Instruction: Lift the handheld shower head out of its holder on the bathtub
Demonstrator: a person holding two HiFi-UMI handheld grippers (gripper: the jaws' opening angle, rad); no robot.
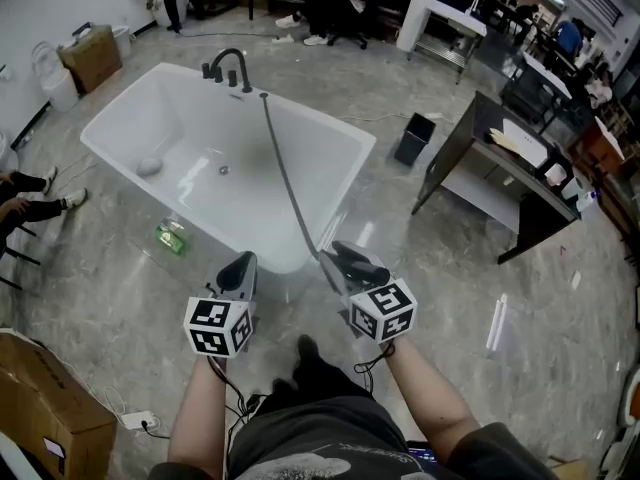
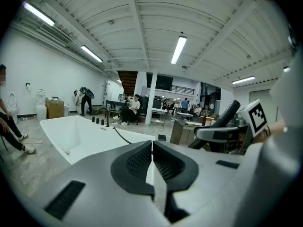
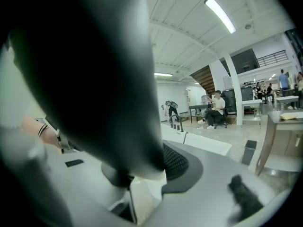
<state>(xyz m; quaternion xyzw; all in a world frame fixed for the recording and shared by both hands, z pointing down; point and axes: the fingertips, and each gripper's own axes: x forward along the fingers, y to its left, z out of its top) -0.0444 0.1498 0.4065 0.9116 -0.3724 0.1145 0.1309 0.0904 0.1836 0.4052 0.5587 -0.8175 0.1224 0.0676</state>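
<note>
Black shower head (image 3: 90,79), blurred close-up, clamped in right hand-held gripper (image 3: 144,171).

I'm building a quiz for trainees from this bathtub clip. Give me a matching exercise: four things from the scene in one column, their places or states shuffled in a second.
1. shower head
2. left gripper
3. faucet
4. black bin

A. stands on the bathtub's far rim
B. jaws together, nothing between them
C. clamped in the right gripper, hose trailing back to the tub
D. on the floor between bathtub and table

Pairs: 1-C, 2-B, 3-A, 4-D
</note>
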